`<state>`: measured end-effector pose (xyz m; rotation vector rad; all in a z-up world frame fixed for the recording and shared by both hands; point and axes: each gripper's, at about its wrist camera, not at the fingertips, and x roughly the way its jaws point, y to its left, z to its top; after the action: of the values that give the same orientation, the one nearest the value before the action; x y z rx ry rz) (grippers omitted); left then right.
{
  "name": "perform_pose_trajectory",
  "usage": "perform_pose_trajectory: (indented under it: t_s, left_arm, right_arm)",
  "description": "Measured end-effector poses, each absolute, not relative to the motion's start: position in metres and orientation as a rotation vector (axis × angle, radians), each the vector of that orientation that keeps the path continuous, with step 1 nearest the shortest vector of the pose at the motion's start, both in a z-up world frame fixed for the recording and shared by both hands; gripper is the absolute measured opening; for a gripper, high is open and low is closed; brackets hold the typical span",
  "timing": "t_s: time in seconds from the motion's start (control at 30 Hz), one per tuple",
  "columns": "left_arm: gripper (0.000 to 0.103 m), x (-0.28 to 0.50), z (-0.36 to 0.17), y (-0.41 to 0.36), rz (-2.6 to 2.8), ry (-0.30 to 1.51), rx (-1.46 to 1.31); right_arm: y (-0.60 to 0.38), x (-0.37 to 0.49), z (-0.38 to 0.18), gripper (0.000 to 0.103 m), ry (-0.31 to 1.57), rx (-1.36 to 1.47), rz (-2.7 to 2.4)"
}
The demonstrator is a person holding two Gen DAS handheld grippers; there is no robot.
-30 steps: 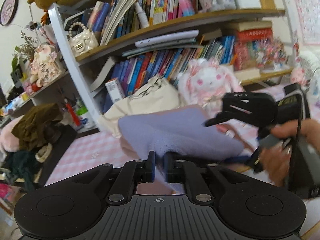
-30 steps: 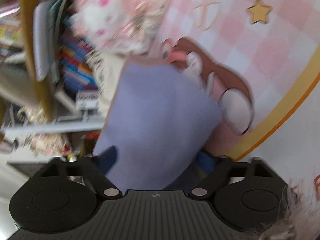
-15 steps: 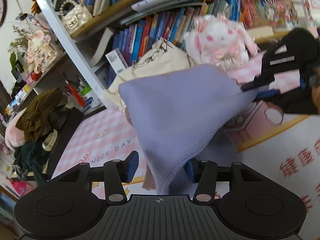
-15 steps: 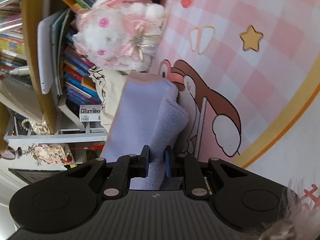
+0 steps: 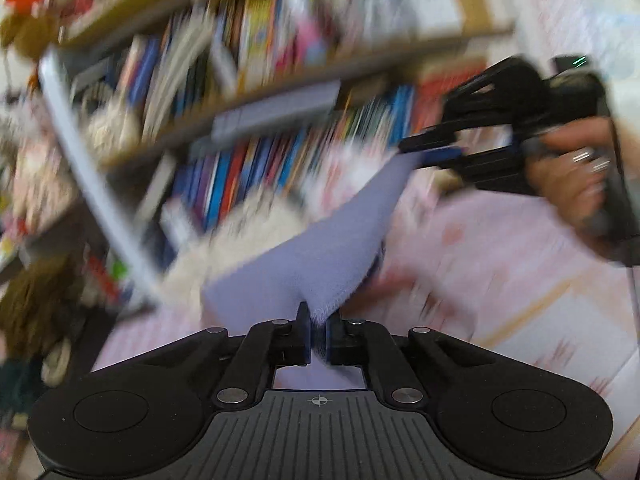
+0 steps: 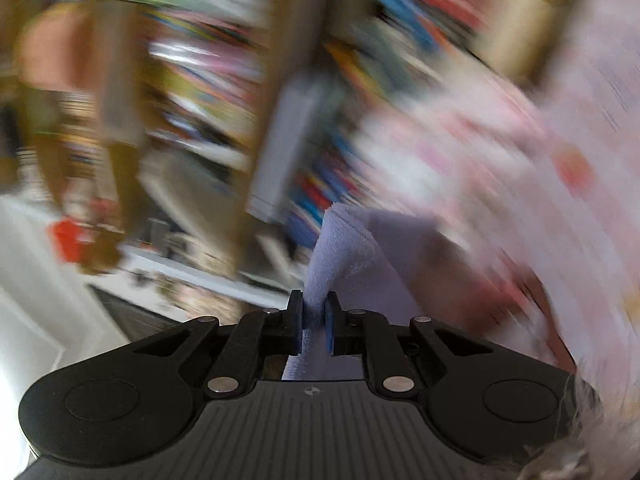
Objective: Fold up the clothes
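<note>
A lilac knit garment [image 5: 320, 252] hangs stretched in the air between both grippers. My left gripper [image 5: 318, 334] is shut on its near edge, the blue pads pinching the cloth. In the left wrist view the right gripper [image 5: 430, 152], held by a hand [image 5: 568, 184], grips the far corner up at the right. From the right wrist view the right gripper [image 6: 314, 326] is shut on a bunched fold of the lilac garment [image 6: 352, 256]. Both views are blurred by motion.
A bookshelf [image 5: 280, 80] full of books stands behind the garment. A cream tote bag [image 5: 248, 220] lies at its foot. A pink checked mat [image 5: 500, 248] covers the floor. Dark clothes [image 5: 36, 304] are heaped at the left.
The left gripper opened around the garment's edge, then shut on it. The right gripper closed on the far corner. Both have lifted, and the garment now hangs above the mat.
</note>
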<state>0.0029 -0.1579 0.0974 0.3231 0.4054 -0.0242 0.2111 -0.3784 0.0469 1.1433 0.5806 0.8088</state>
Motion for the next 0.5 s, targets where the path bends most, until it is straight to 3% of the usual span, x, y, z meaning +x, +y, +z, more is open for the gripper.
perform_pose_trajectory:
  t_s: [0.2, 0.33, 0.4, 0.5]
  left_arm:
    - [0.005, -0.03, 0.204, -0.158, -0.196, -0.003, 0.094]
    - [0.005, -0.064, 0.239, -0.111, -0.38, -0.235, -0.201]
    - [0.005, -0.067, 0.238, -0.088, -0.433, -0.226, -0.282]
    - [0.005, -0.062, 0.212, -0.064, -0.394, -0.089, -0.313]
  right_arm:
    - [-0.379, 0.228, 0.205, 0.01, 0.256, 1.01, 1.075]
    - [-0.368, 0.2, 0.282, 0.01, 0.057, 0.91, 1.253]
    - [-0.355, 0.193, 0.29, 0.01, 0.081, 0.863, 1.279]
    - [-0.315, 0.205, 0.259, 0.01, 0.269, 0.796, 1.232]
